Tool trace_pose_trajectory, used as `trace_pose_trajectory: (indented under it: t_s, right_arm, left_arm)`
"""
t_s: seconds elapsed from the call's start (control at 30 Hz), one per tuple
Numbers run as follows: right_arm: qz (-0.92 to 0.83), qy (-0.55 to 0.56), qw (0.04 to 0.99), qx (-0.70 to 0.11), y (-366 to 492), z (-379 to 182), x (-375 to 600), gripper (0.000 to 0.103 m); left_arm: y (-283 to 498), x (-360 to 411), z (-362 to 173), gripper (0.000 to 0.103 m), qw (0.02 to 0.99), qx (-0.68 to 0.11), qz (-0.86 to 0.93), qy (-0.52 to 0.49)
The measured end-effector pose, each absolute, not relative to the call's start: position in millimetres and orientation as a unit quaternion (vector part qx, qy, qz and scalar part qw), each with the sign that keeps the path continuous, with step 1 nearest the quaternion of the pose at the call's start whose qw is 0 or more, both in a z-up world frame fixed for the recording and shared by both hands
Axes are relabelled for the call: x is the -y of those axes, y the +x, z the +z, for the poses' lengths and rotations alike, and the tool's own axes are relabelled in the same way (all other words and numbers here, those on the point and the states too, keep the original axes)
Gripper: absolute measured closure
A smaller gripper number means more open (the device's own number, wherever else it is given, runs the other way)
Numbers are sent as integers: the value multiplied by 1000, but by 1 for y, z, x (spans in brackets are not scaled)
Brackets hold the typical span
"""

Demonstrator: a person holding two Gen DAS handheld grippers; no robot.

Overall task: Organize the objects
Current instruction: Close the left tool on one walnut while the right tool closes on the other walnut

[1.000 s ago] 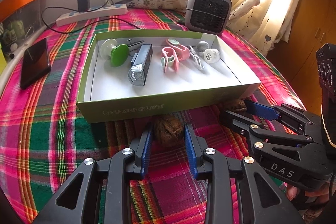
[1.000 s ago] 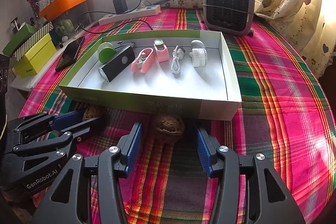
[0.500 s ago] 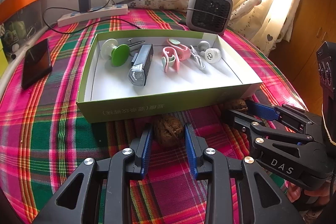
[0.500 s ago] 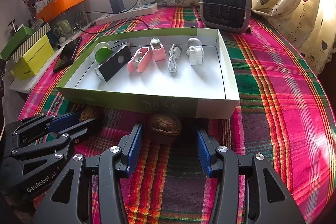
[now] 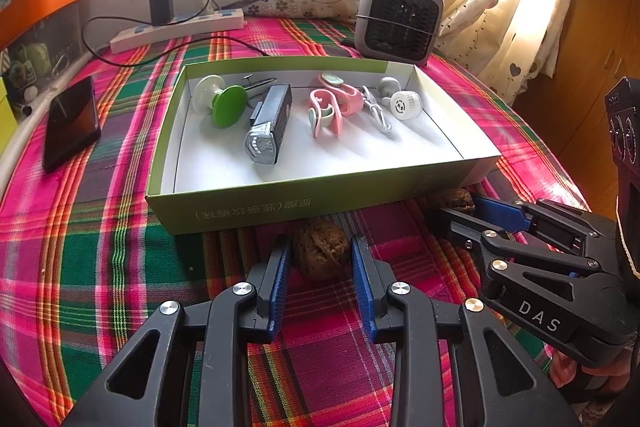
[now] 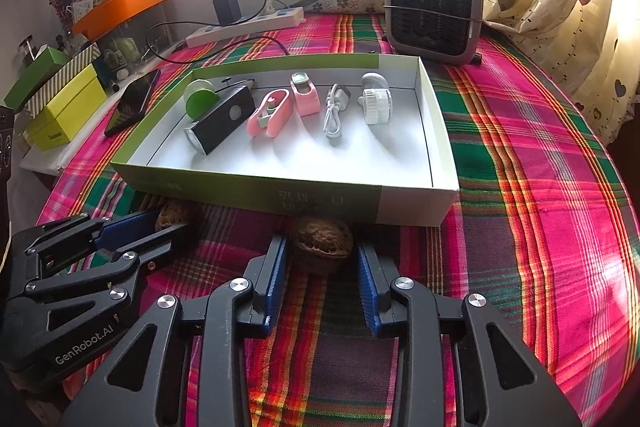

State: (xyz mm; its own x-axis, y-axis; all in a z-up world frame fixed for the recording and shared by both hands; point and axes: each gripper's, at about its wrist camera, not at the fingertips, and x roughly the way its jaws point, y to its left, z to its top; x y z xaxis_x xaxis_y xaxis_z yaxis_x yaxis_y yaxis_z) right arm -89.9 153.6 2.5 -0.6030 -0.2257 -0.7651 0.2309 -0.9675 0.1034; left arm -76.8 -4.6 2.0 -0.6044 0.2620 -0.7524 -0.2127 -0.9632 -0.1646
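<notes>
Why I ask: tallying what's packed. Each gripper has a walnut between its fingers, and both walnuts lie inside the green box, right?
No. Both walnuts lie on the cloth in front of the green box: one walnut between the fingers of the left gripper, the other walnut between those of the right gripper, whose jaws are closing. Both wrist views show it.

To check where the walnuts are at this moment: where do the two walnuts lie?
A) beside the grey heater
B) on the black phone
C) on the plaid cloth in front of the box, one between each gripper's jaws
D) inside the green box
C: each walnut lies on the plaid cloth before the green box, between jaws.
</notes>
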Motion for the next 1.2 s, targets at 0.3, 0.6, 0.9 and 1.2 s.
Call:
trace_pose_trajectory:
  t_s: [0.3,0.6,0.9,1.2]
  right_arm:
    - [-896,426,128,-3,-89,3,-154,69]
    - [-897,422,131,-3,-86,4,-154,69]
    - [-901,412,137,-3,-80,10,-157,69]
    - [-908,394,143,0,-78,26,-160,69]
  left_arm:
    - [-76,5,3,75,132,30,895,-425]
    - [-73,8,4,75,129,26,896,-425]
    - [-68,7,14,75,130,20,899,-417]
    - [-68,8,32,75,130,16,906,-403]
